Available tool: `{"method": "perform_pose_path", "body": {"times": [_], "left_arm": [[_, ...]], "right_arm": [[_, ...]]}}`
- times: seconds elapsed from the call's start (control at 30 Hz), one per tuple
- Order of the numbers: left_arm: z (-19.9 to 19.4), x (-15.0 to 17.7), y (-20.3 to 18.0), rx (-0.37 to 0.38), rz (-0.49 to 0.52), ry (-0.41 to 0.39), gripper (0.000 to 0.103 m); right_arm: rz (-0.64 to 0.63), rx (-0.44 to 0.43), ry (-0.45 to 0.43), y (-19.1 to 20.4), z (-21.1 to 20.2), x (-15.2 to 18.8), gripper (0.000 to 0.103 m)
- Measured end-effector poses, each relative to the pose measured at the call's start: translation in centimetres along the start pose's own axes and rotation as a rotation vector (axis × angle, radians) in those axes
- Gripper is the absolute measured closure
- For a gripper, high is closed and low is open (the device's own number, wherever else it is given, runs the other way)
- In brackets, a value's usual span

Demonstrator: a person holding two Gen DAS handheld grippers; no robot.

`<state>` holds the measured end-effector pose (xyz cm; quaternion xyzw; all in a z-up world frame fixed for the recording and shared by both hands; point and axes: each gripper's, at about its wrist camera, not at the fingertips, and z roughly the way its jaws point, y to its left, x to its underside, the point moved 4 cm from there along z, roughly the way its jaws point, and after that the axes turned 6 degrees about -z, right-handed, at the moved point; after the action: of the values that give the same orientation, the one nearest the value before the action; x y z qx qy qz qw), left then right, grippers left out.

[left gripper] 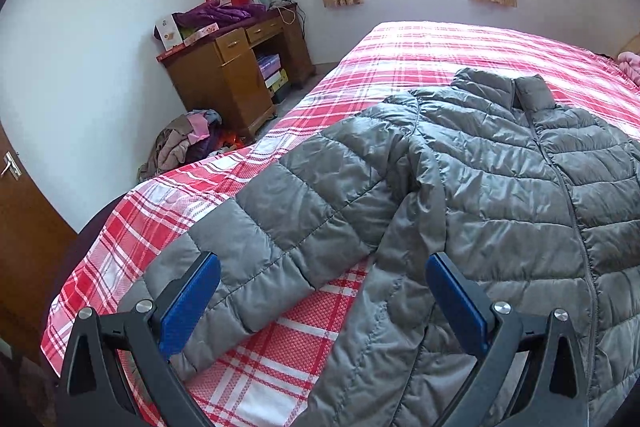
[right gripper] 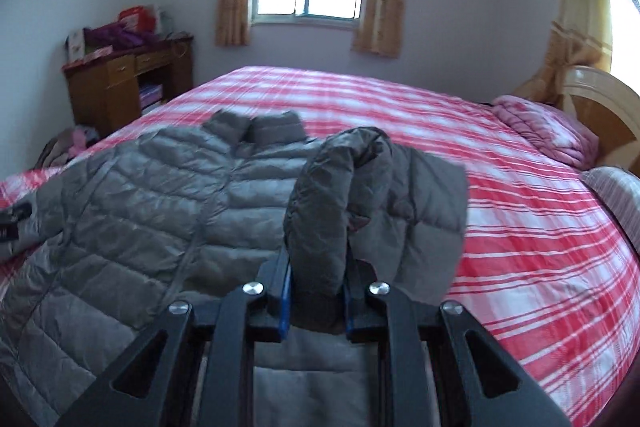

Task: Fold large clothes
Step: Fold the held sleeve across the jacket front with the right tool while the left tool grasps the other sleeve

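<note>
A grey quilted puffer jacket (left gripper: 500,163) lies front up on the red plaid bed (left gripper: 420,47), collar towards the window. Its left sleeve (left gripper: 288,211) stretches towards the bed's near left corner. My left gripper (left gripper: 320,291) is open, hovering just above that sleeve's cuff end and the jacket's side, with nothing between the blue pads. In the right wrist view the jacket (right gripper: 160,187) spreads to the left. My right gripper (right gripper: 316,291) is shut on the right sleeve (right gripper: 324,203), which is lifted and bent over the jacket body.
A wooden desk (left gripper: 236,75) piled with boxes and purple clothes stands by the left wall, with a heap of clothes (left gripper: 184,143) on the floor. A pink blanket (right gripper: 544,131) and wooden headboard (right gripper: 604,107) are at the bed's right end. A brown door (left gripper: 24,227) is at left.
</note>
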<state>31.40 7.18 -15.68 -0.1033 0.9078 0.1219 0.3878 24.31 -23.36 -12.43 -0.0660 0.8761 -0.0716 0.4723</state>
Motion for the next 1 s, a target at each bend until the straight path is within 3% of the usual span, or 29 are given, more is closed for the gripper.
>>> {"method": "perform_pose_path", "body": {"times": [0.13, 0.17, 0.23, 0.3, 0.43, 0.53, 0.73, 0.87, 1.0], "left_arm": [[1.0, 0.4, -0.1, 0.012, -0.010, 0.043, 0.001], [1.2, 0.4, -0.1, 0.011, -0.012, 0.052, 0.001], [1.3, 0.5, -0.2, 0.022, -0.019, 0.060, 0.001], [0.9, 0.4, -0.3, 0.040, -0.032, 0.063, 0.001], [-0.5, 0.1, -1.6, 0.094, -0.034, 0.056, 0.001], [-2.0, -0.5, -4.4, 0.168, -0.008, 0.055, 0.001], [-4.1, -1.5, -12.0, 0.308, 0.041, 0.061, 0.001], [-3.7, -1.1, -17.2, 0.368, 0.065, 0.105, 0.001], [-2.9, -0.1, -22.6, 0.402, 0.134, 0.136, 0.001]], "right_arm": [[-0.077, -0.005, 0.046, 3.8, 2.6, 1.9, 0.077], [-0.098, -0.001, 0.059, 4.1, 3.0, 2.2, 0.071], [-0.147, -0.013, 0.104, 5.0, 4.1, 3.4, 0.036], [-0.164, -0.003, 0.105, 5.1, 3.3, 3.9, 0.032], [-0.199, -0.073, 0.050, 4.9, -0.8, 4.8, 0.020], [-0.183, -0.070, 0.015, 3.1, -2.9, 5.7, 0.018], [-0.057, 0.100, 0.057, -3.6, -2.6, 7.5, 0.018], [0.060, 0.114, 0.092, -6.3, -1.4, 8.9, 0.018], [0.134, 0.059, 0.153, -7.3, 0.1, 10.9, 0.018]]}}
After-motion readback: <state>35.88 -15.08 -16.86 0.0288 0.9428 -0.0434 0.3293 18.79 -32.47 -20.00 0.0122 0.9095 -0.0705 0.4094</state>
